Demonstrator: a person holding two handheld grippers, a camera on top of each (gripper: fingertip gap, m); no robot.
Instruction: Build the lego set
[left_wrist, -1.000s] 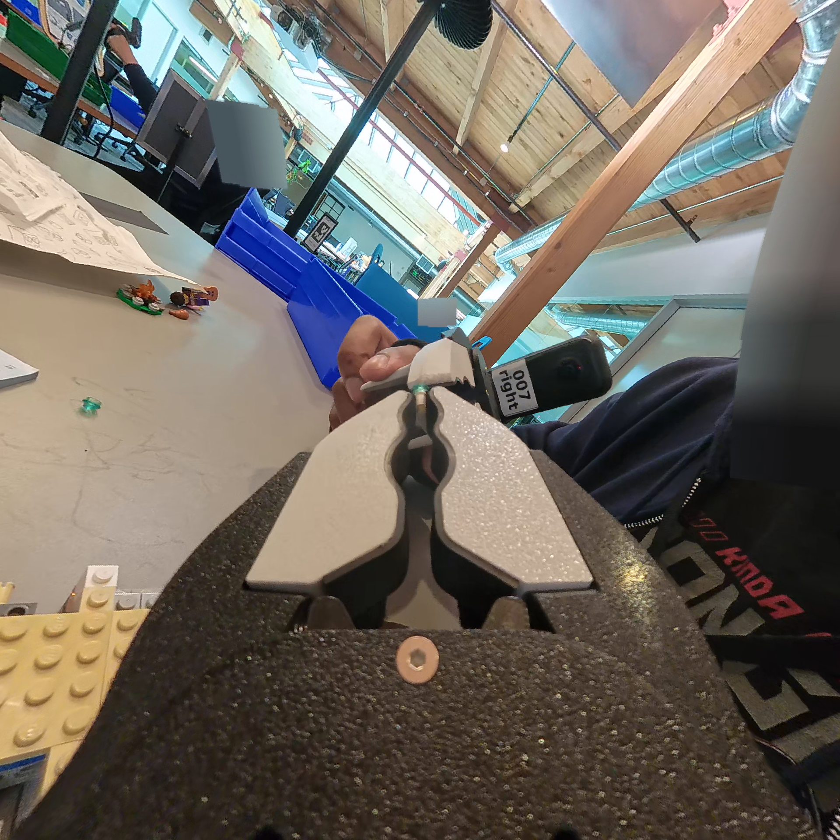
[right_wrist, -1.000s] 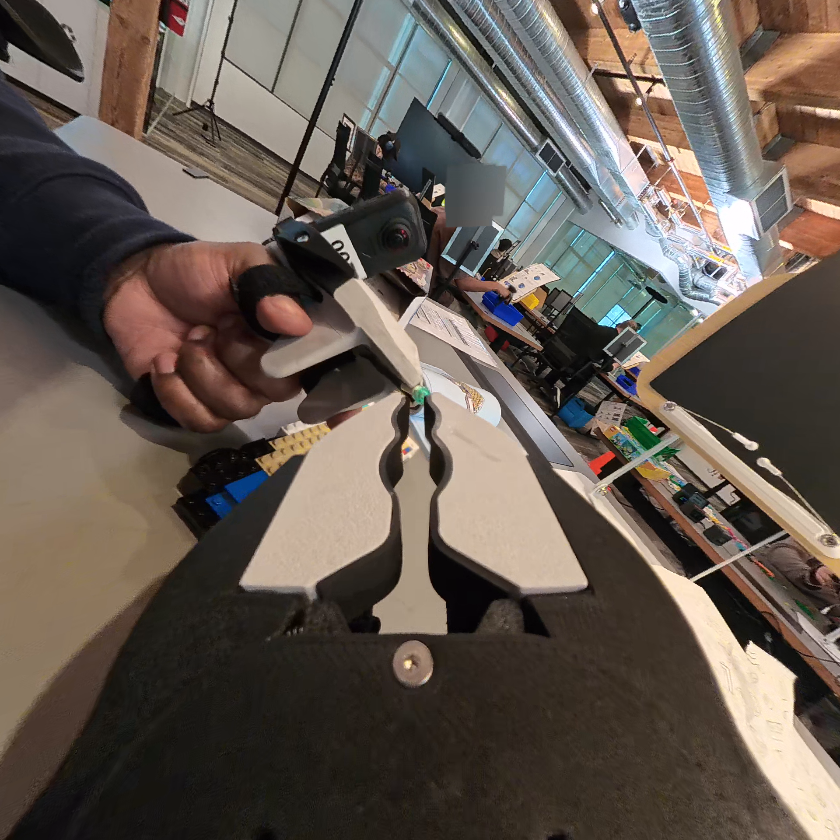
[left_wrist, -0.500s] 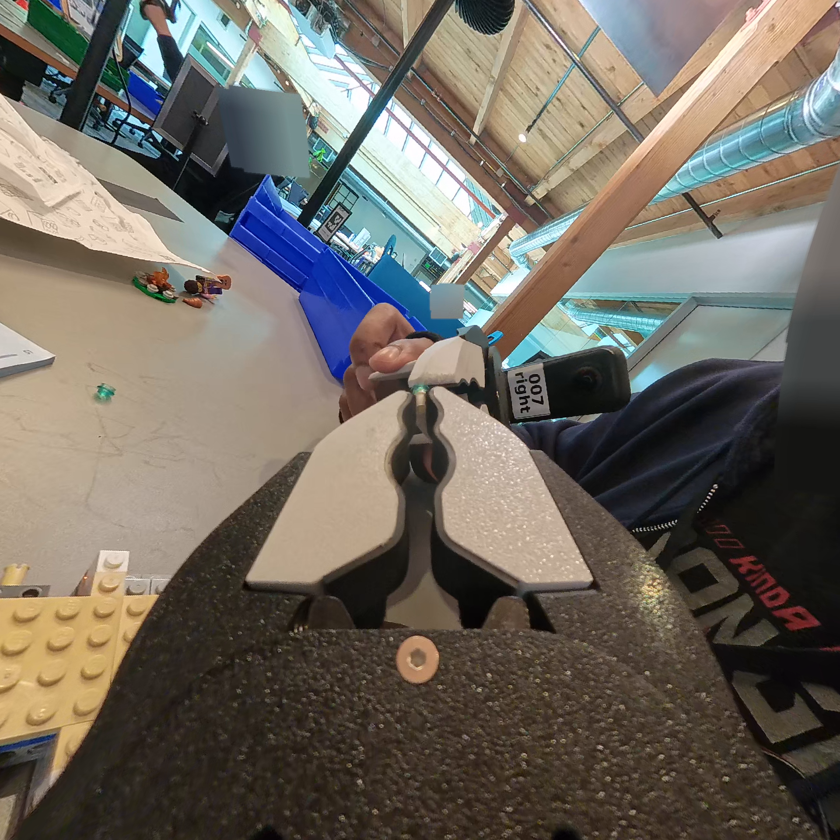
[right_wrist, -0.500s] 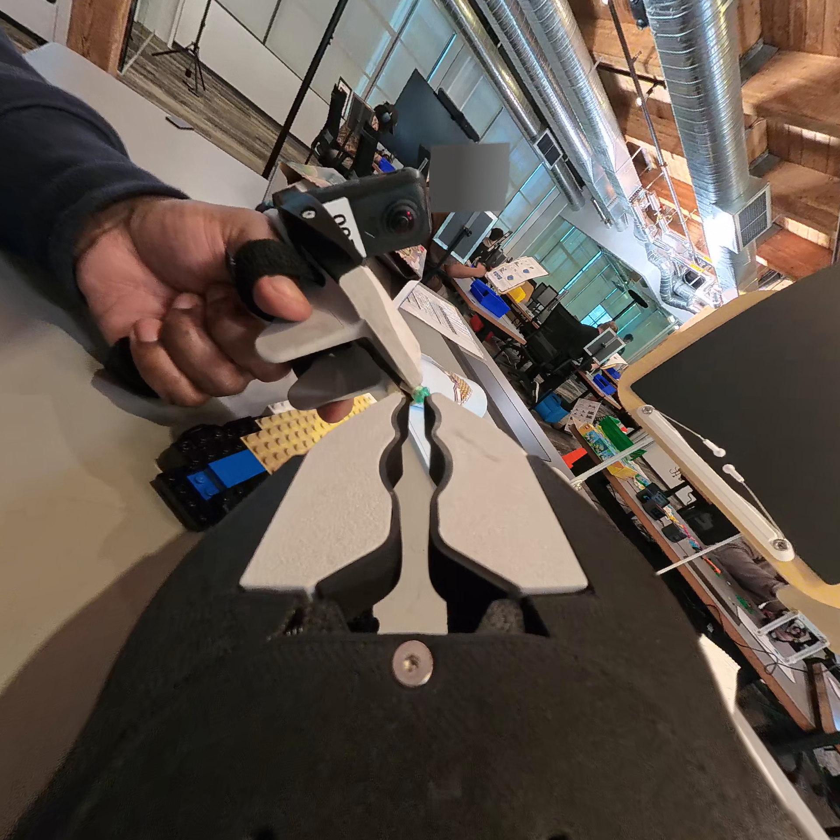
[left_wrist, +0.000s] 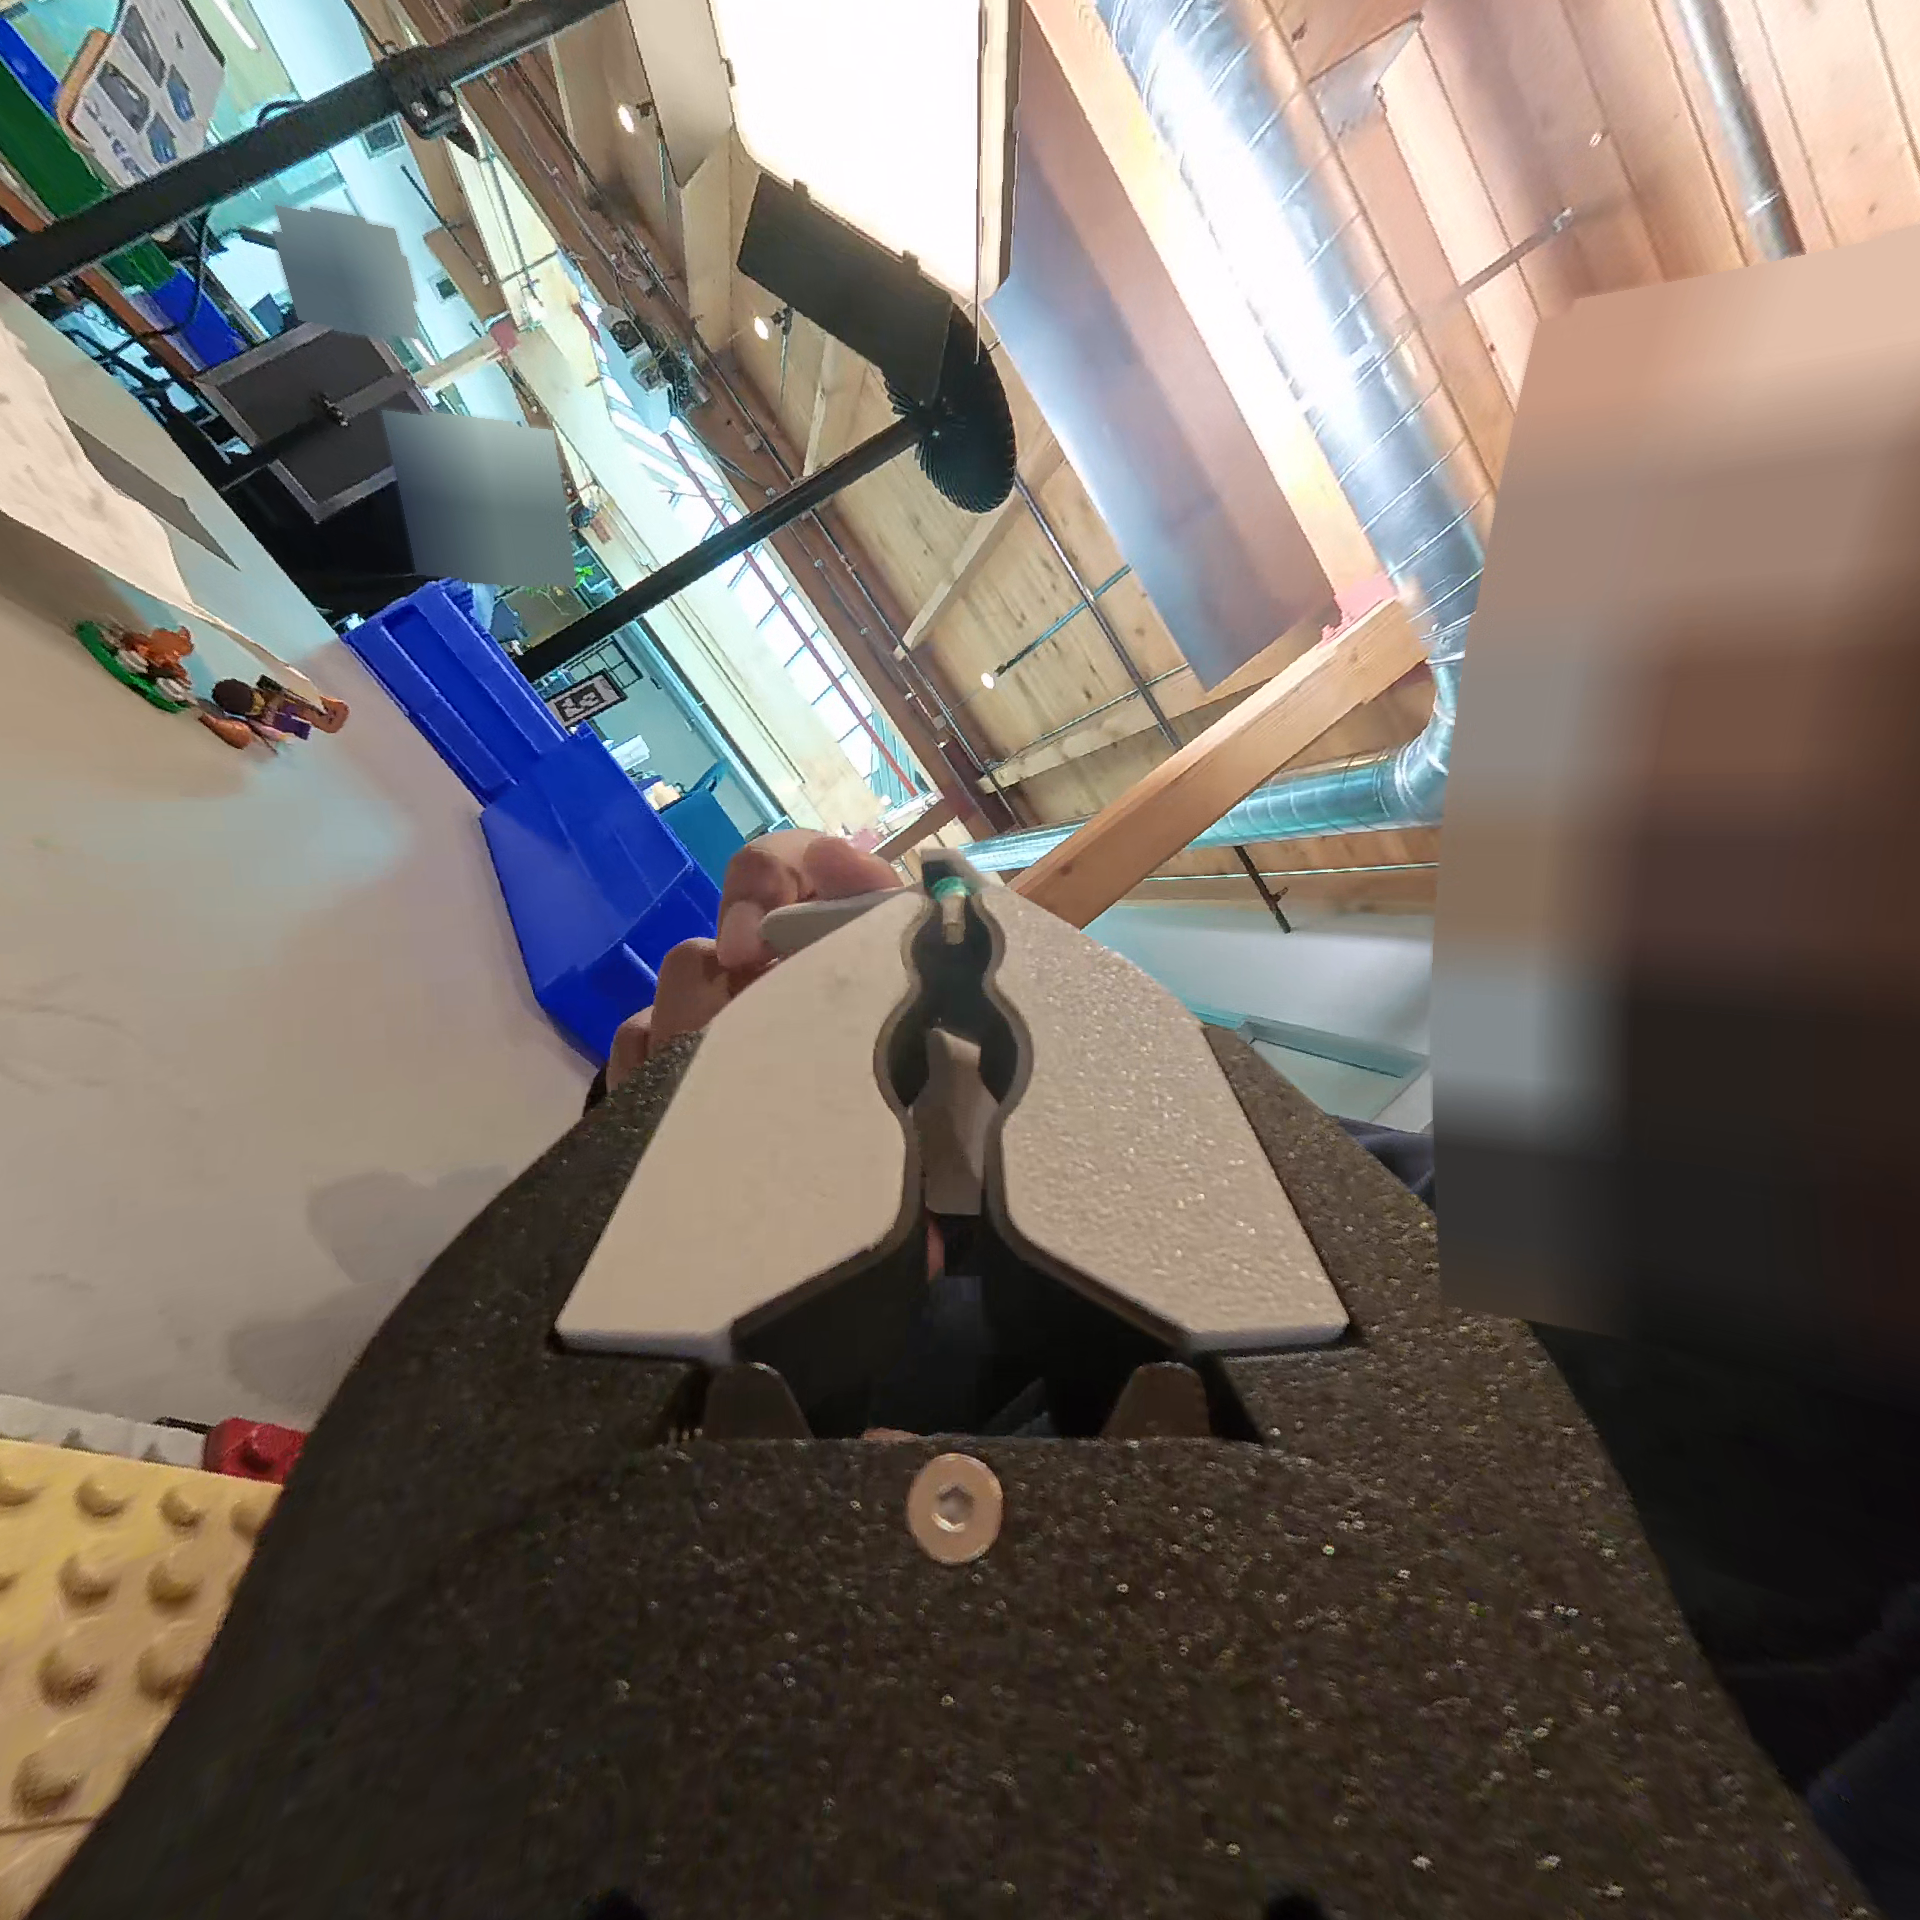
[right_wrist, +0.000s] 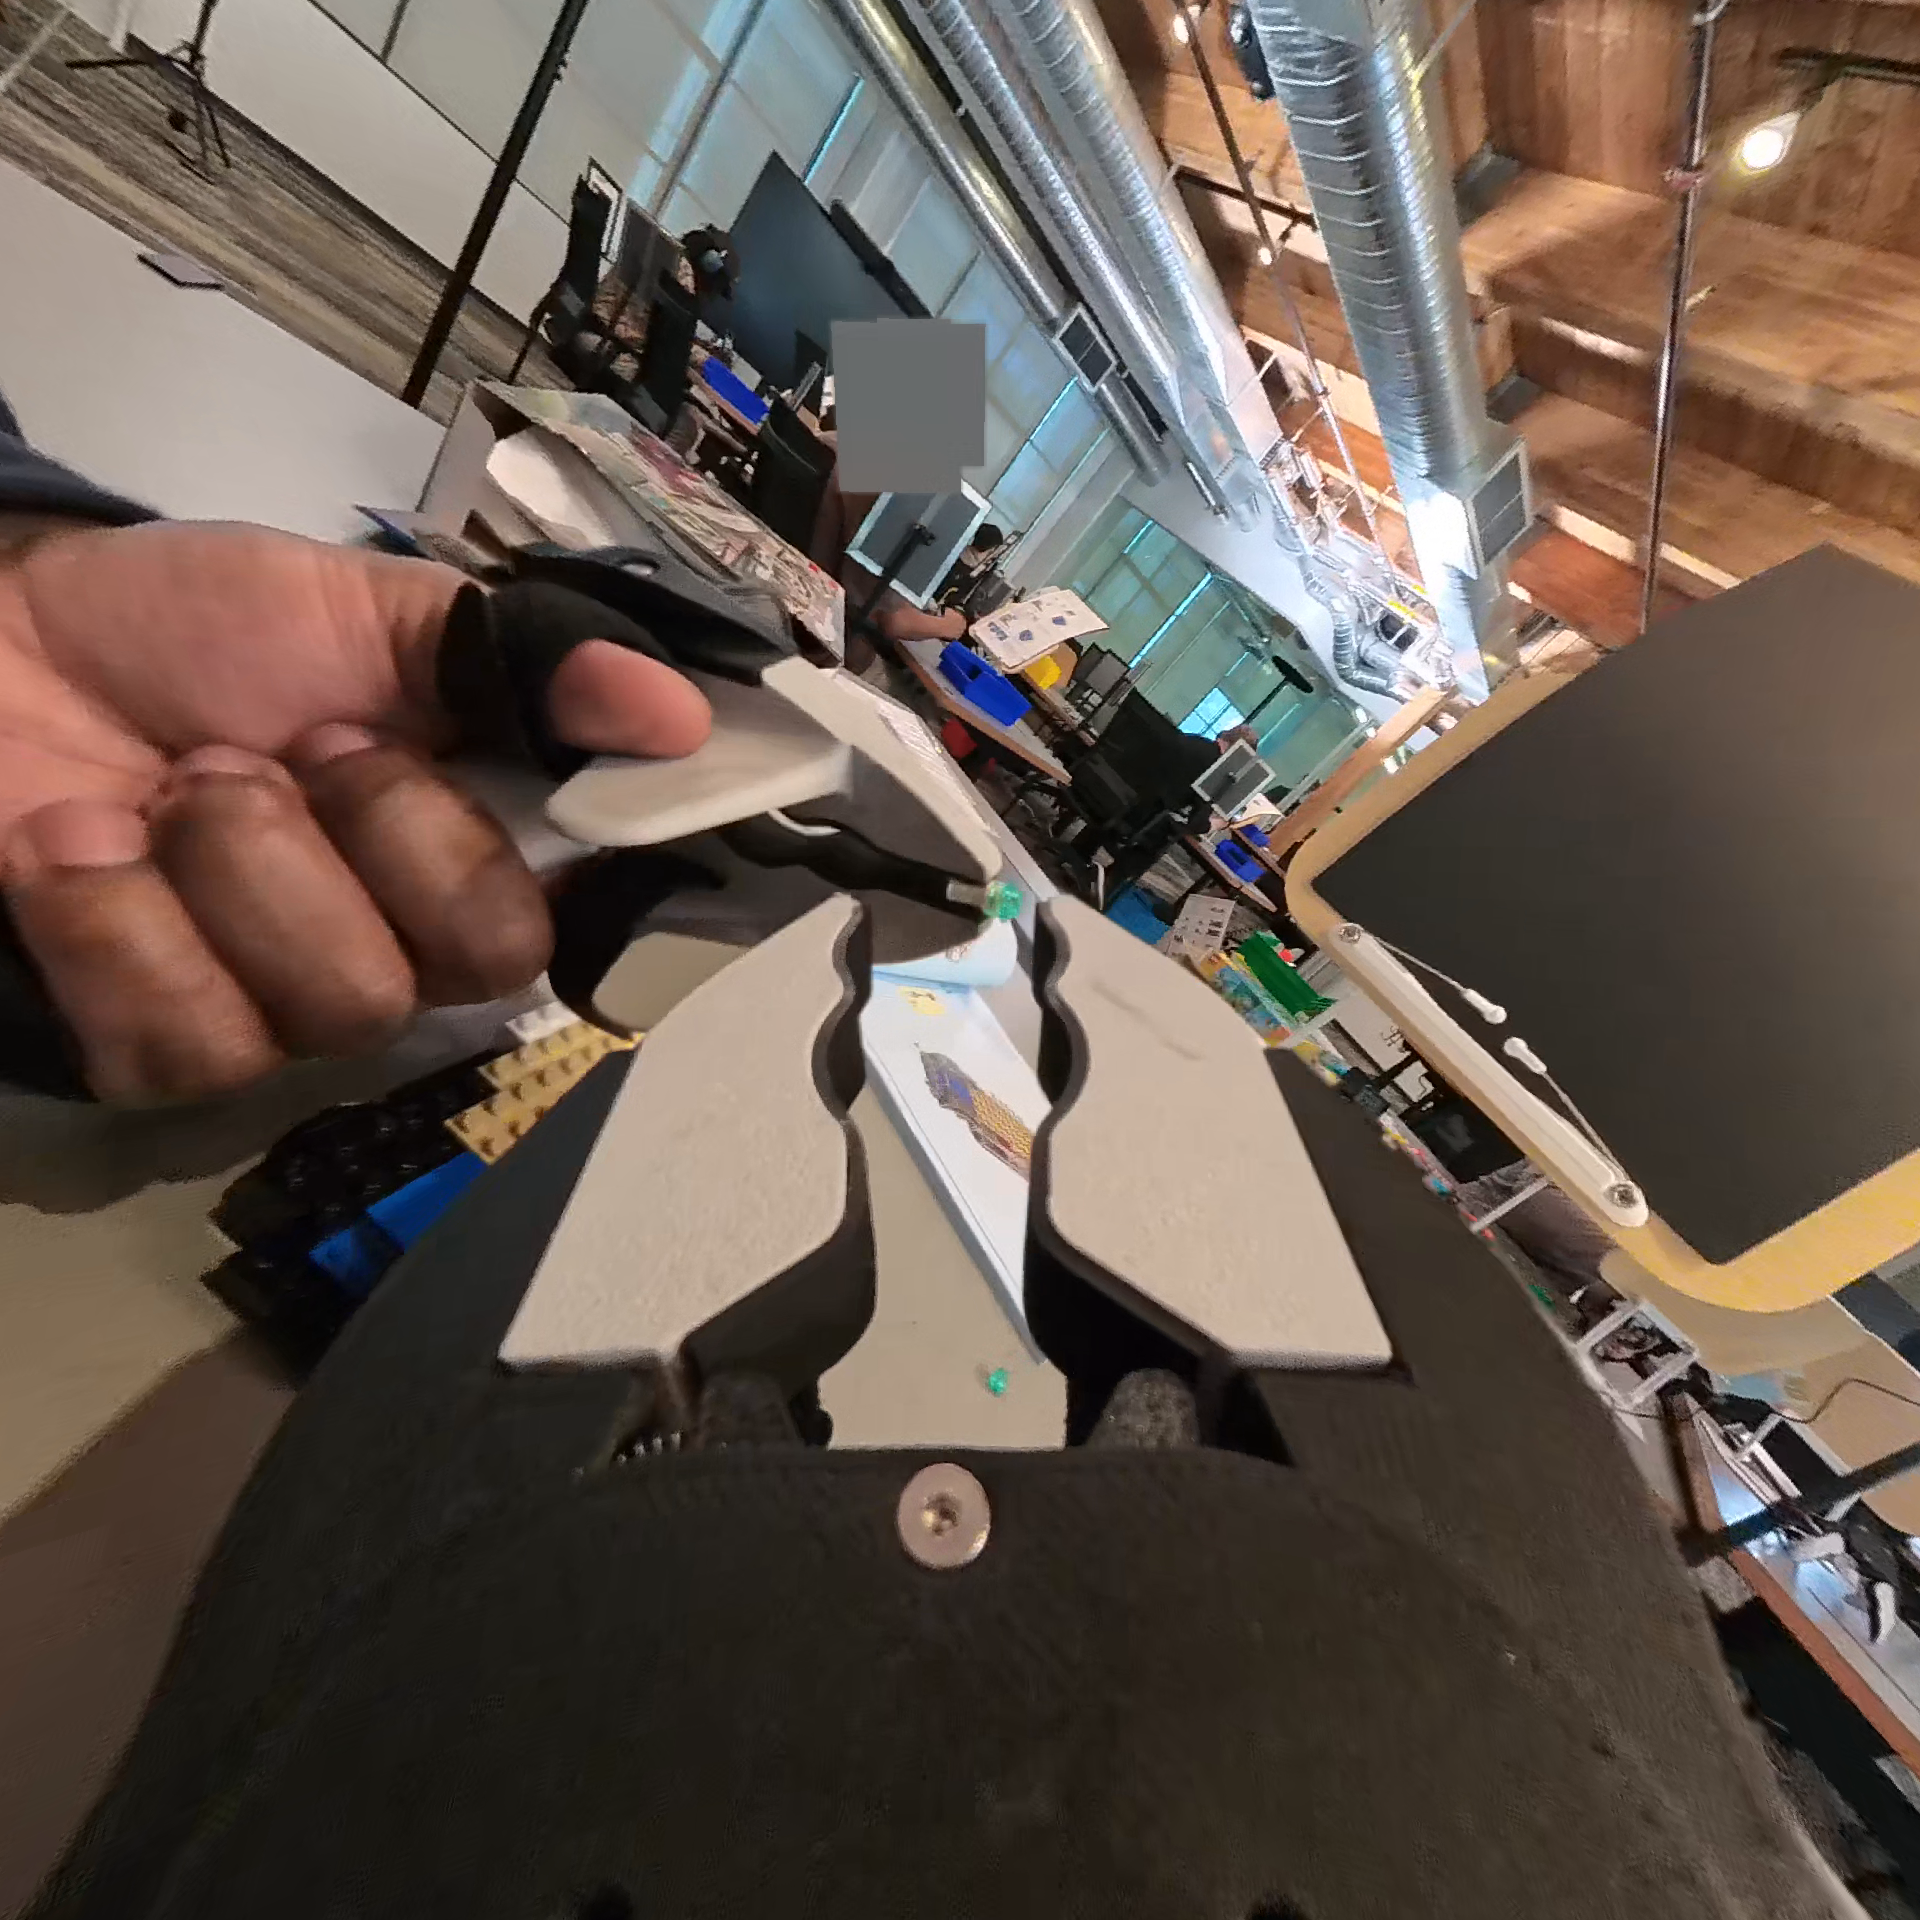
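Green translucent stud (right_wrist: 1003, 900) is sitting on a thin grey peg (right_wrist: 961, 890), pinched in the nearly closed left gripper (left_wrist: 948, 914); right gripper (right_wrist: 951, 914) is standing wide, holding nothing, just beside the stud.

Counted relative to the tan studded plate (right_wrist: 525, 1081):
- green translucent studs: 2, one (right_wrist: 1004, 900) above it on a grey peg, one (right_wrist: 996, 1380) on the table to its right
- blue bricks touching it: 2 (right_wrist: 400, 1216)
- blue bins beyond it: 2 (left_wrist: 540, 769)
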